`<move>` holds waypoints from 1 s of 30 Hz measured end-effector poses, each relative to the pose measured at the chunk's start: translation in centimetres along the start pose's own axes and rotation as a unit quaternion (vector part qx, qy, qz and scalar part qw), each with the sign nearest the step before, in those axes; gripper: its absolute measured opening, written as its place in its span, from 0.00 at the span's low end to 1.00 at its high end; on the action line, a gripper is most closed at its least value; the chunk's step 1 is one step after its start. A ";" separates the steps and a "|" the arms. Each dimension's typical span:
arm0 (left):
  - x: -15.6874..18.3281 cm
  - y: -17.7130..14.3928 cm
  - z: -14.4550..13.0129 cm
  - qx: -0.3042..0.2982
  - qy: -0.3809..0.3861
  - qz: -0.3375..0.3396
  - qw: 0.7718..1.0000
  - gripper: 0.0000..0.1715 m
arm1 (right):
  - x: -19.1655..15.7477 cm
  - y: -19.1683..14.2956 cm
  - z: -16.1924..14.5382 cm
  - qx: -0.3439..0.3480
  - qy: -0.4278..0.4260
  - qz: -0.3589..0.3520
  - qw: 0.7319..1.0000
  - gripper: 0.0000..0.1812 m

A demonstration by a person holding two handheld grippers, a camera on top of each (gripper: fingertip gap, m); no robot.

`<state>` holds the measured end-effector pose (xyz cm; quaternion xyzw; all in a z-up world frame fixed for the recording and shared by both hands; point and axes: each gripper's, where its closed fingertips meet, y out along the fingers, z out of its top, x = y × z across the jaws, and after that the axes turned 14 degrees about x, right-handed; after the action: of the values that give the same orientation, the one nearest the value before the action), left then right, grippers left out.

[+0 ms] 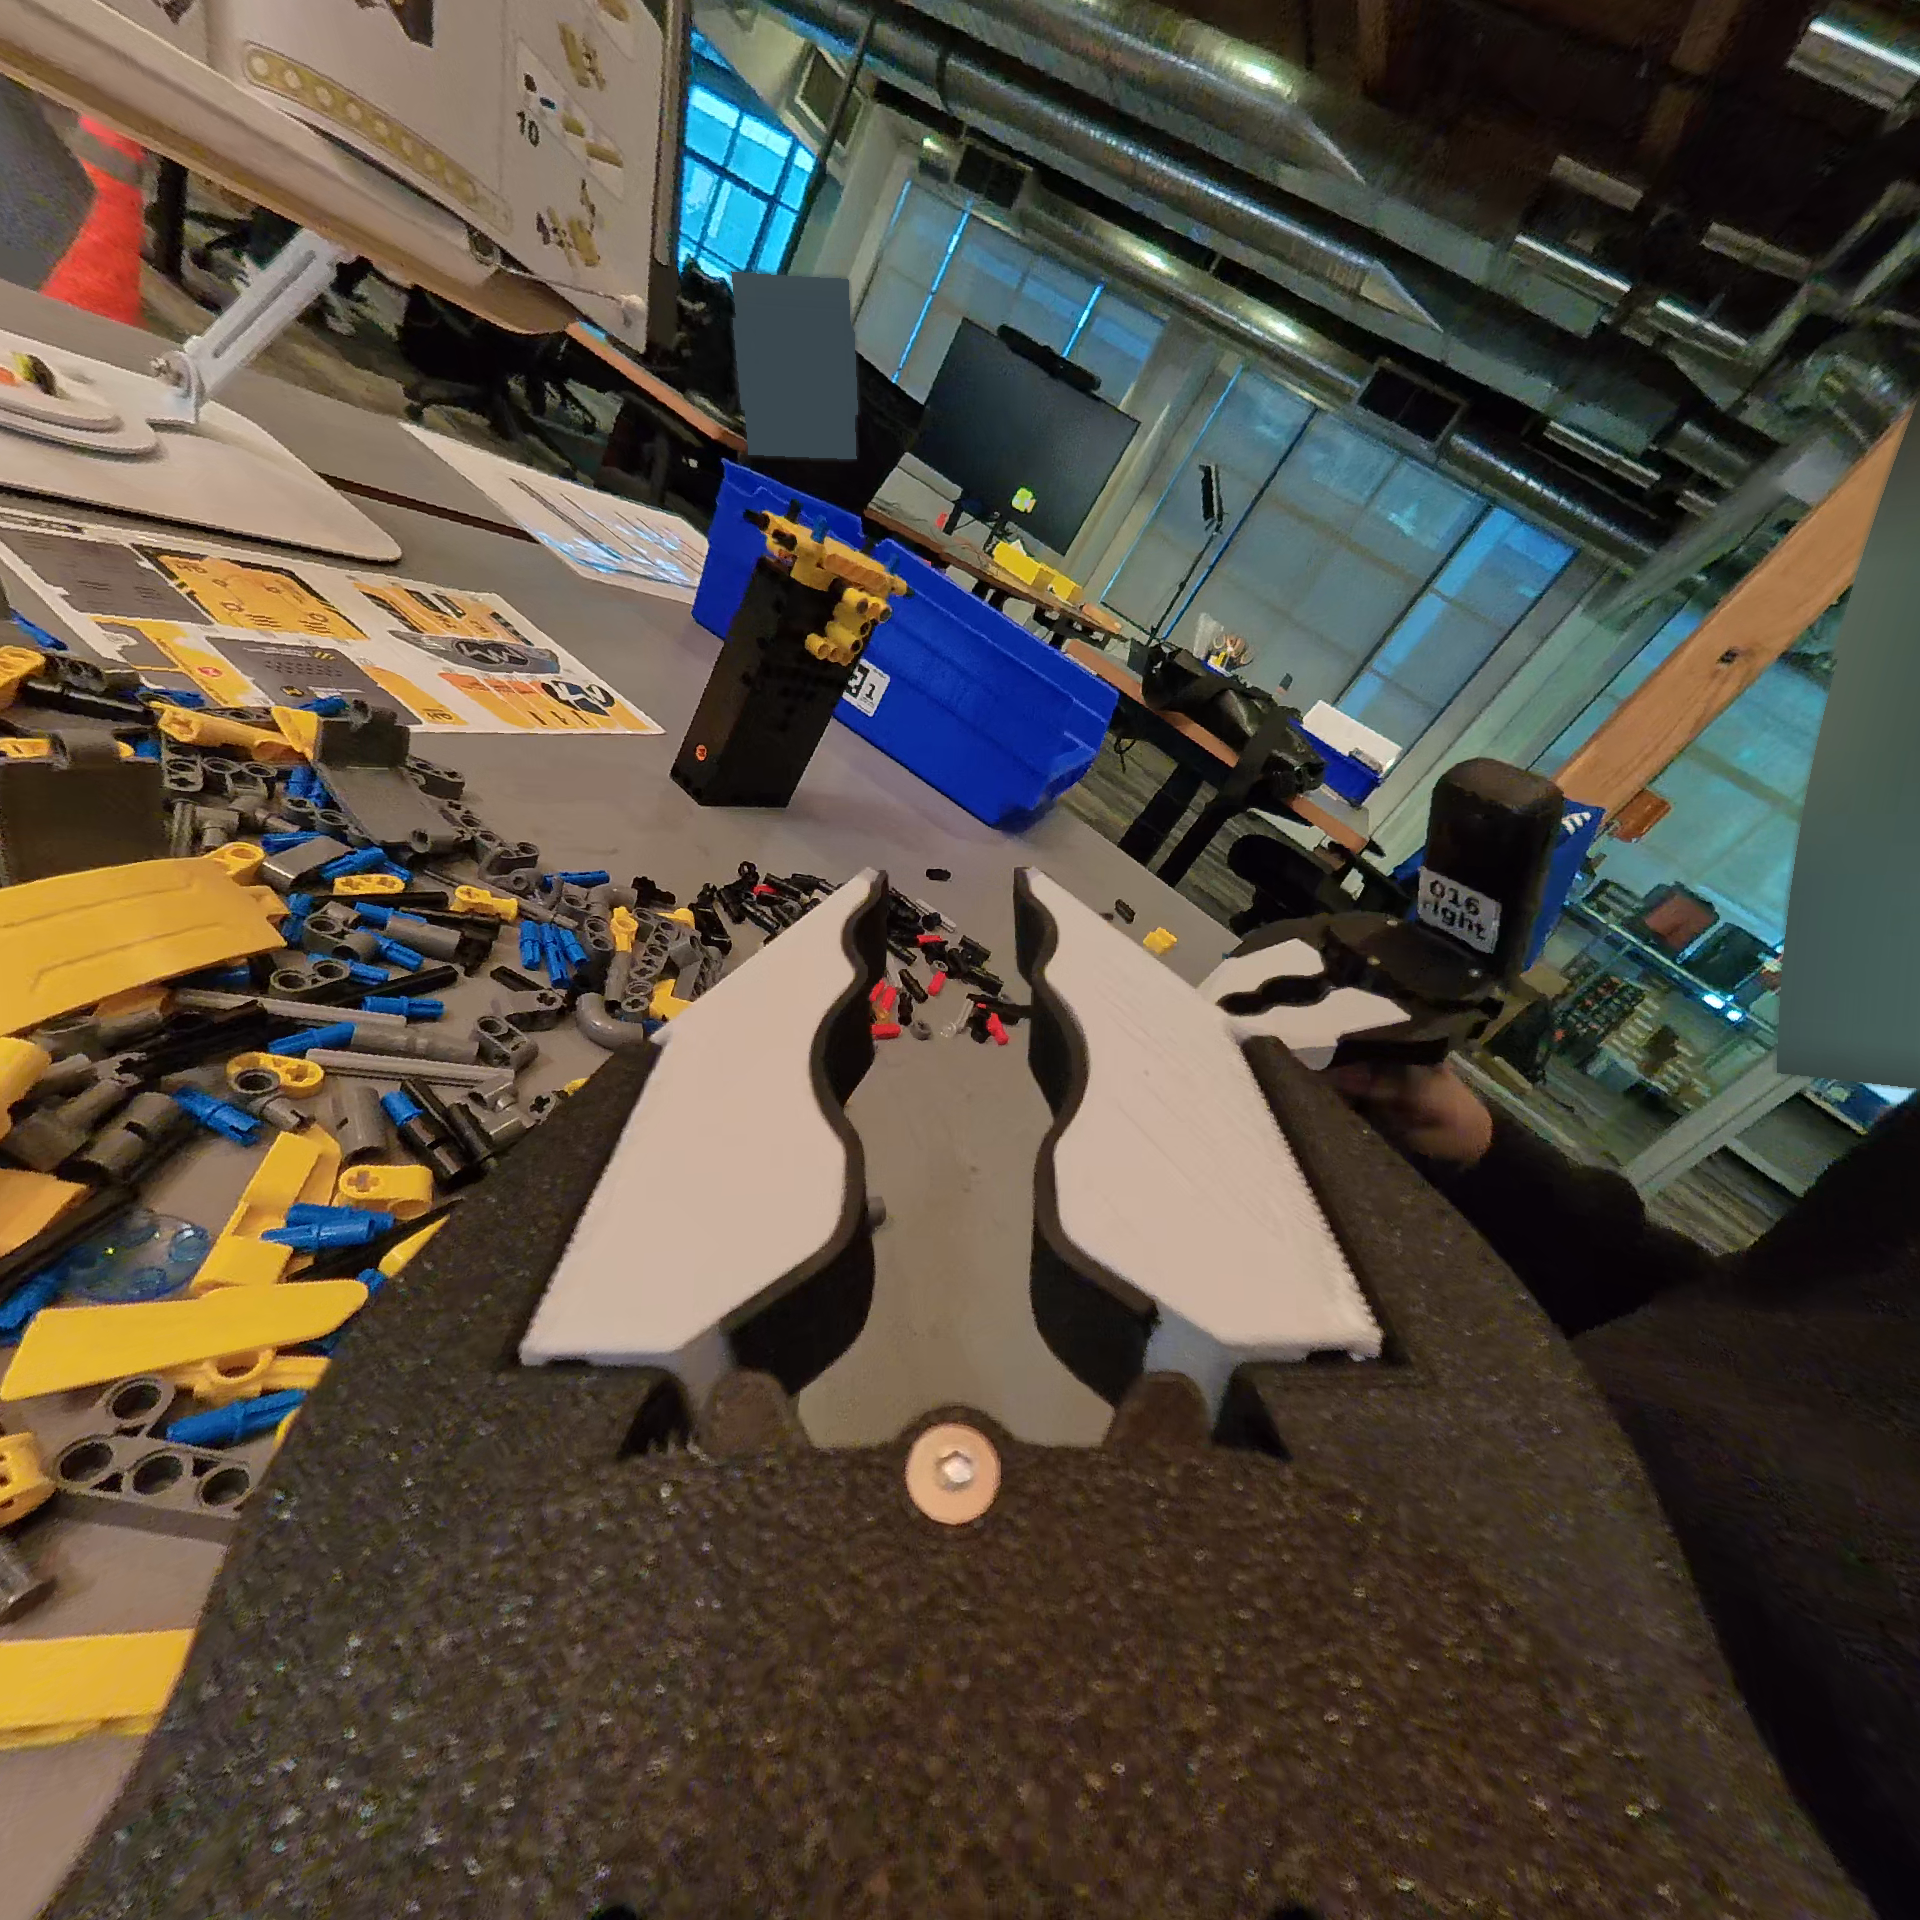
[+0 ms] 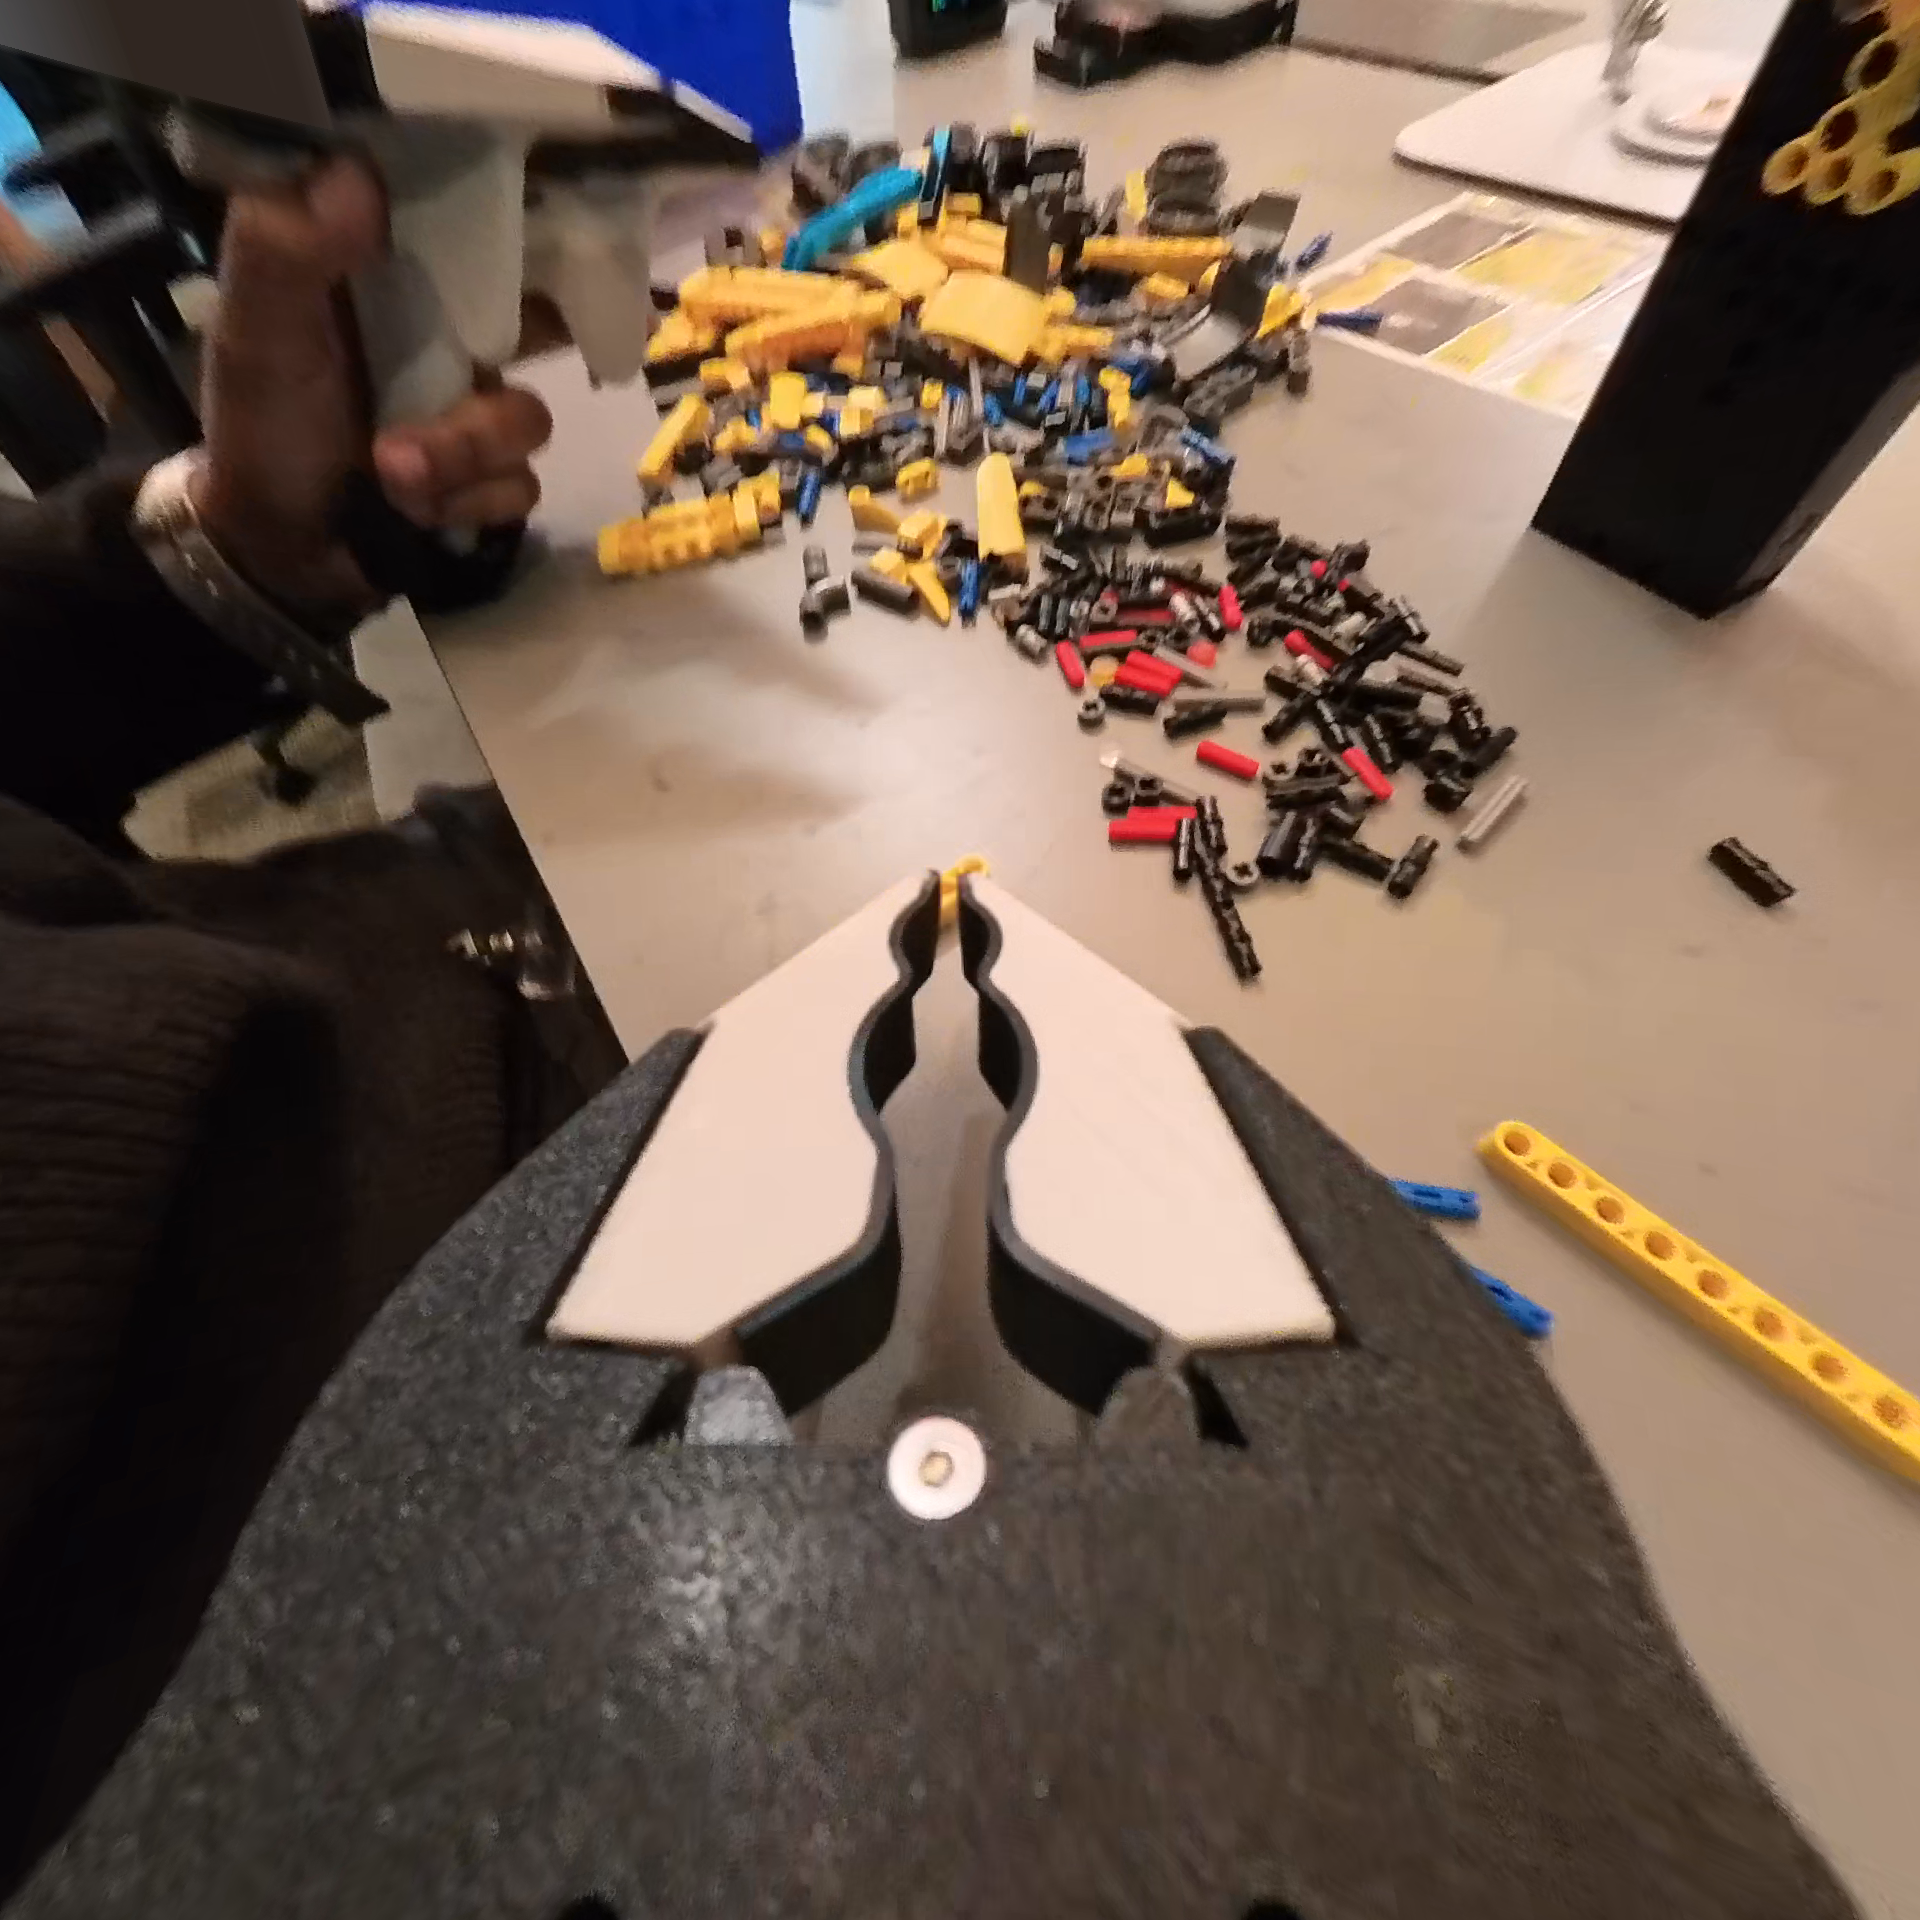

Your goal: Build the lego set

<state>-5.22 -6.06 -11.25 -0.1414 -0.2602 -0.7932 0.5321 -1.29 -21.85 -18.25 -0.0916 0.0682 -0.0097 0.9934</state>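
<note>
**Yellow piece pinched at the right tips, left jaws apart above the pile**

Yellow piece (image 2: 958,896), small and partly hidden, sits clamped between the very tips of the right hand-held gripper (image 2: 948,902), whose jaws are nearly together around it, above the grey surface (image 2: 727,748). Just ahead of it lies a scatter of black and red pins (image 2: 1288,707); farther off is a heap of yellow, blue and grey building parts (image 2: 935,343). A long yellow beam with holes (image 2: 1704,1288) lies to its right, with two blue pins (image 2: 1439,1197) beside the gripper body.

The left hand-held gripper (image 1: 948,883) holds nothing, its jaws well apart, over the same pins (image 1: 935,987). A black block topped with yellow parts (image 1: 764,686) stands upright beyond it, in front of a blue bin (image 1: 935,686). Printed sheets (image 1: 343,644) lie to the left.
</note>
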 end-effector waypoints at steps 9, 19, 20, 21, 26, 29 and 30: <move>-0.5 -0.3 0.7 0.022 -0.048 -0.008 0.999 0.14 | 2.3 -1.2 2.9 0.125 0.071 -0.075 0.987 0.02; -0.9 -0.5 0.9 0.029 -0.082 -0.013 0.996 0.14 | 4.2 -2.4 3.2 0.145 0.064 -0.140 0.978 0.01; -0.9 -0.5 0.9 0.029 -0.085 -0.013 0.996 0.14 | 4.4 -2.5 3.1 0.144 0.069 -0.141 0.977 0.00; -0.9 -0.5 0.9 0.029 -0.090 -0.014 0.995 0.14 | 4.6 -2.6 3.2 0.148 0.072 -0.149 0.975 0.00; -1.2 -0.4 1.0 0.031 -0.108 -0.013 0.994 0.14 | 5.8 -3.9 3.8 0.186 0.068 -0.208 0.958 0.00; -1.4 -0.4 1.0 0.031 -0.108 -0.010 0.994 0.14 | 5.8 -3.3 3.3 0.159 0.062 -0.209 0.963 0.00; -1.4 -0.4 1.1 0.033 -0.106 -0.009 0.994 0.14 | 5.7 -3.2 3.2 0.154 0.054 -0.211 0.964 0.00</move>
<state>-5.10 -4.27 -11.15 -0.2048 -0.3425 -0.7696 0.4984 4.82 -24.64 -15.33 0.0505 0.0986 -0.2342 0.9659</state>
